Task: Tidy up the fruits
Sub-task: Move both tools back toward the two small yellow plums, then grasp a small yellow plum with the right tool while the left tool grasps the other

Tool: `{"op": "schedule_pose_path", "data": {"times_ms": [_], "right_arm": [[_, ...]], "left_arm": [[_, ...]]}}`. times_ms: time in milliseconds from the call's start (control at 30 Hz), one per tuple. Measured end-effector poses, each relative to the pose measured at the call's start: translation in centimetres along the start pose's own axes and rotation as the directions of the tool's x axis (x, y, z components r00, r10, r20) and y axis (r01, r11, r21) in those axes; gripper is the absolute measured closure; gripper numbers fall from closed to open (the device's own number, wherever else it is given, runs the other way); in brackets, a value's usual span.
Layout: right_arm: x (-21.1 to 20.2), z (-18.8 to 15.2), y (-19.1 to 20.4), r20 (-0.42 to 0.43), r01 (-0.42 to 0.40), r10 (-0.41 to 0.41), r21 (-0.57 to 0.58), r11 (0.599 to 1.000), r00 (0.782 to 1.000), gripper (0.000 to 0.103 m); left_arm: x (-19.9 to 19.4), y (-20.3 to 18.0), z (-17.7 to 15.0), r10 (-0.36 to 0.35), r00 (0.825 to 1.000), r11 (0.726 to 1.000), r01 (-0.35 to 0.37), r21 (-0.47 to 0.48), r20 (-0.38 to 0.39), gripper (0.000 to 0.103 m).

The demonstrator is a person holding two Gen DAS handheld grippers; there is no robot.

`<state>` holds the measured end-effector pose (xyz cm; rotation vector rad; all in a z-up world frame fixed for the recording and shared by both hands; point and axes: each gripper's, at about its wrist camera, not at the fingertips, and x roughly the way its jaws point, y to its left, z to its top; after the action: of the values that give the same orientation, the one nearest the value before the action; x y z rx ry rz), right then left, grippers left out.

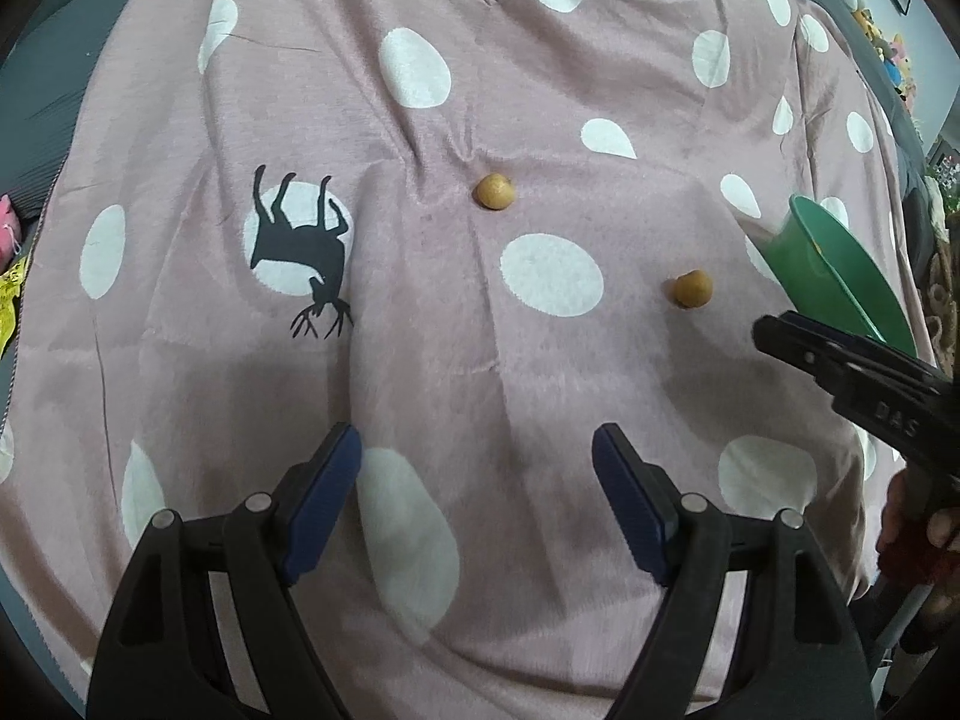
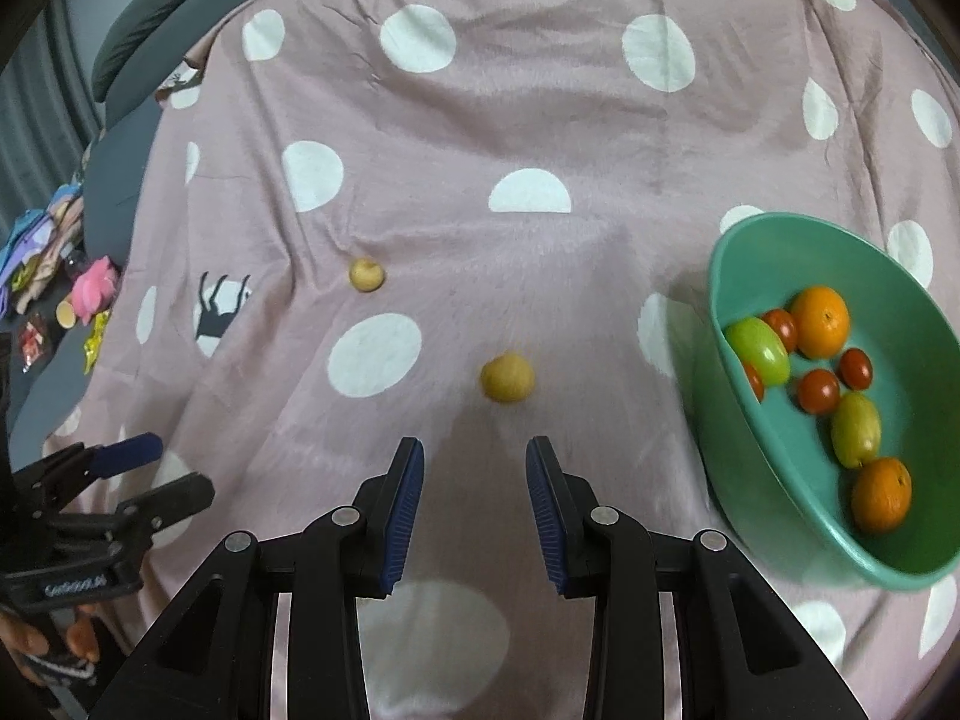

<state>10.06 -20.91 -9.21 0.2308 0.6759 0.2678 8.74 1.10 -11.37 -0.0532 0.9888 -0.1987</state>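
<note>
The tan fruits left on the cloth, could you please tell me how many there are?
2. One lies just ahead of the right tongs, left of the bowl. The other lies farther off to the left, near the deer print. None seem hidden.

Two loose fruits are lying on the blanket (image 2: 540, 120), well apart: the near fruit (image 2: 507, 377) is sitting just ahead of the right hand-held gripper (image 2: 474, 468), the far fruit (image 2: 366, 274) lying beyond it to the left. The bowl (image 2: 750, 408) is resting at the right, holding the other fruit. The left hand-held gripper (image 2: 168, 468) is hovering at the left.
</note>
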Motion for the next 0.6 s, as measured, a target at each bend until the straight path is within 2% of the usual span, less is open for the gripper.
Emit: {"op": "schedule_pose_path", "data": {"times_ms": [600], "right_arm": [[5.3, 2.2, -1.4, -0.078, 0.050, -0.052, -0.018, 0.999, 0.996, 0.068]], "left_arm": [[1.3, 0.4, 1.3, -0.018, 1.000, 1.000, 0.018, -0.007, -0.003, 0.023]]}}
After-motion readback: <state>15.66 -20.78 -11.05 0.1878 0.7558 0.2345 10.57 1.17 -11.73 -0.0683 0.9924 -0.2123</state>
